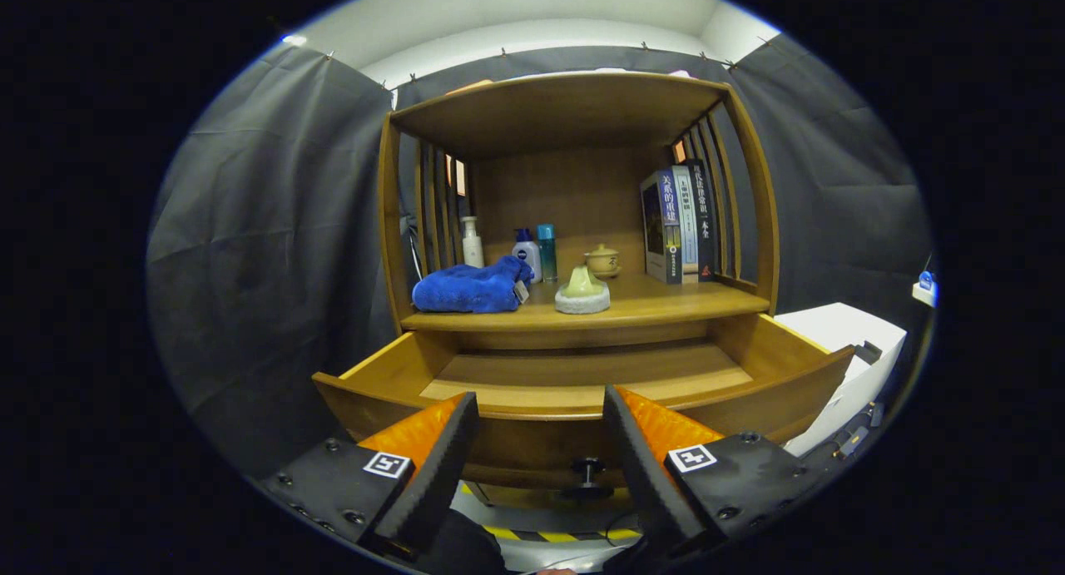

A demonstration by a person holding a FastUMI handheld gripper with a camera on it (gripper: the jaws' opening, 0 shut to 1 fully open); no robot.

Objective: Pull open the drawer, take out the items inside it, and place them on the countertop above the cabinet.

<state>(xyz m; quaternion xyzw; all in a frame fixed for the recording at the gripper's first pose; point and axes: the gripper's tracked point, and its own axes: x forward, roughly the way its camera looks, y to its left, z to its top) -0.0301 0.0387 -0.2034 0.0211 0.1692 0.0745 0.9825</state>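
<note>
- Far left of the frame: the booth's dark cloth wall, nothing of the task there.
- Lower left to lower right: the gripper (541, 442) stands wide, its two fingers spread and holding nothing; between them shows the drawer's front panel and, lower down, its small dark knob (588, 468).
- Centre, just above the fingers: the drawer (378, 367) is pulled well out of the cabinet. The part of its floor that can be seen looks bare; the strip nearest the front panel is hidden by the panel's rim, so I cannot tell whether anything lies there.
- Centre left, beyond the drawer on the countertop (666, 304): a blue towel (470, 288), with a white bottle (472, 242) behind it.
- Centre: a blue-capped bottle (527, 253), a teal bottle (547, 250), a pale cone-shaped piece on a white base (582, 290) and a small lidded pot (602, 260).
- Centre right: upright books (678, 224) against the cabinet's slatted side.
- Judgement: the pulling step is done, and the emptying looks finished or nearly so. The next move calls for tilting over the drawer to check its near strip; anything found there would need a descent between the drawer walls, then a lift onto a free part of the countertop.
- Lower right: a white box (840, 329) beside the cabinet.
</note>
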